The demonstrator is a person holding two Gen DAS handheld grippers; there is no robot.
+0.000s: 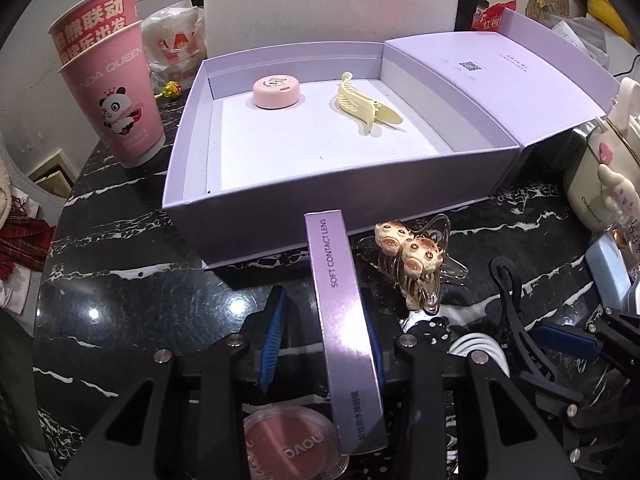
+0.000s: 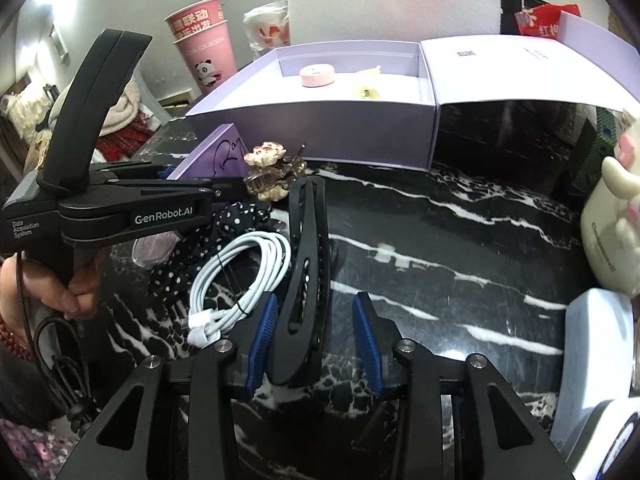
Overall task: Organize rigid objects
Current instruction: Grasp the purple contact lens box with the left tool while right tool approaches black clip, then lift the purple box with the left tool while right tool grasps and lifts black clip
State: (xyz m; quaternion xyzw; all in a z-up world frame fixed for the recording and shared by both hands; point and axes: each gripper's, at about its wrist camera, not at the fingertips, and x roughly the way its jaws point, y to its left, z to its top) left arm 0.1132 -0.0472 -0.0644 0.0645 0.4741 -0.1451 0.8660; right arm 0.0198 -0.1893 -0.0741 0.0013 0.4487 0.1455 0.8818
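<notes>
Two things are lying in the open lilac box (image 1: 280,196): a round pink case (image 1: 276,92) toward the back left and a pale yellow hair clip (image 1: 366,106) to its right, well apart from each other on the white floor of the box. The box's lid (image 1: 492,76) is sitting just beside it on the right, touching its side wall. Two pink paper cups (image 1: 116,84), nested one in the other, are standing left of the box.

On the black marble-patterned tabletop (image 1: 132,280), in front of the box, a purple contact lens carton (image 1: 344,320) is standing on edge between the blue pads of the left gripper (image 1: 326,340); the right pad is lying against it, while a gap is showing on the left, so I cannot tell whether the grip is firm. A clear claw clip with cream figures (image 1: 416,264) is resting right of the carton. A pink compact (image 1: 292,444) is lying below the gripper.

In the right wrist view, the right gripper (image 2: 314,340) is straddling a long black hair clip (image 2: 304,280); the left pad is touching it, the right pad is standing clear, so the jaws are not clenched. A coiled white cable (image 2: 240,280) and a polka-dot scrunchie (image 2: 188,256) are lying to its left. A hand (image 2: 44,284) is holding the left gripper's handle.
</notes>
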